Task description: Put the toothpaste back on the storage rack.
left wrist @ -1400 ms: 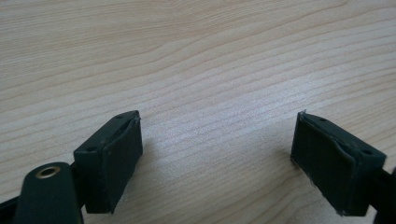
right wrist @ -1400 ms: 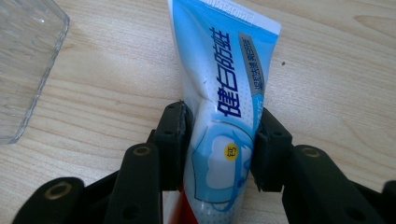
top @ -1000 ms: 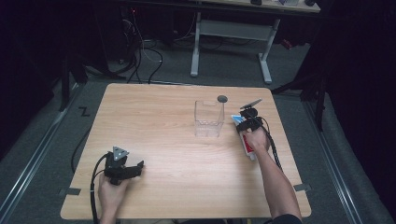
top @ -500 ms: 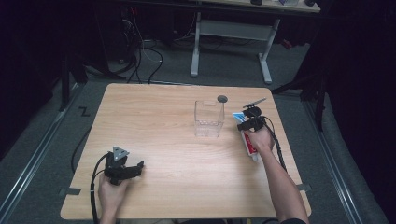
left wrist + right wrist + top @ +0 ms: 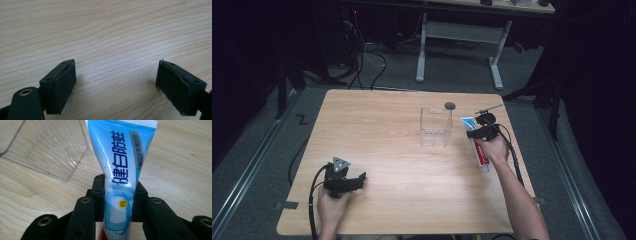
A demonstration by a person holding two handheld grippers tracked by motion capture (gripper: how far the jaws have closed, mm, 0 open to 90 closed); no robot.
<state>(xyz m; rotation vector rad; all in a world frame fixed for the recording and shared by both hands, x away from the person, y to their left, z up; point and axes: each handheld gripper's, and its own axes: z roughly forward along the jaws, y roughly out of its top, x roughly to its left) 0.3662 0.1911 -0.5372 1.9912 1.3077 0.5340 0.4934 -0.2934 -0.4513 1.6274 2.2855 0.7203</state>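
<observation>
light wood table point(image 5: 387, 150), grey carpet floor point(image 5: 272, 130), dark room, white desk frame point(image 5: 459, 35)

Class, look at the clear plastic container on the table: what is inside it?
The clear container looks empty: wood grain of the table shows through its walls. The toothpaste tube, clamped in the right hand-held gripper, is outside, beside it. Its far bottom corner is too small to check.

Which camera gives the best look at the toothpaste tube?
The right gripper view: the toothpaste tube is close up, lettering readable, pinched between the black fingers. The high view shows it small, partly behind the hand.
</observation>
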